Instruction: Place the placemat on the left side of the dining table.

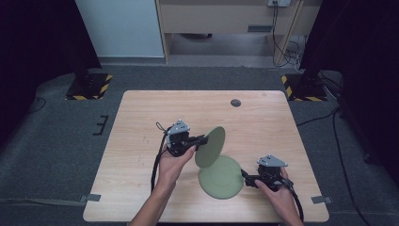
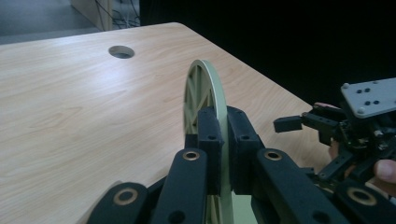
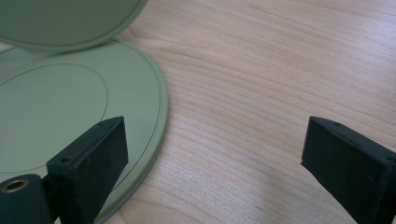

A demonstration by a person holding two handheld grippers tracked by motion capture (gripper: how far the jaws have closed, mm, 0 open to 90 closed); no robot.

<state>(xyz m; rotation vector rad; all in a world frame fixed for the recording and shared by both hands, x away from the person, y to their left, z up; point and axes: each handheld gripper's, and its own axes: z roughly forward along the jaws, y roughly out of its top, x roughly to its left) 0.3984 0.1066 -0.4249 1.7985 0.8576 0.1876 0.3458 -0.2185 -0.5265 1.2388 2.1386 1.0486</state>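
Green, the tilted plate [image 1: 210, 146] sits clamped in the left gripper [image 1: 203, 140] above a flat plate [image 1: 221, 177], while the right gripper [image 1: 244, 177] gapes beside it.

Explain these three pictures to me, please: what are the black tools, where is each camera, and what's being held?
A person holds a hand tool with two black jaws in each hand. The high view looks down on a wooden table. The other two cameras ride on the tools and look along their jaws. The left gripper is shut on the rim of a green plate, lifted and tilted on edge. A second green plate lies flat on the table beneath it. The right gripper is open, with one jaw over the flat plate's edge, holding nothing.
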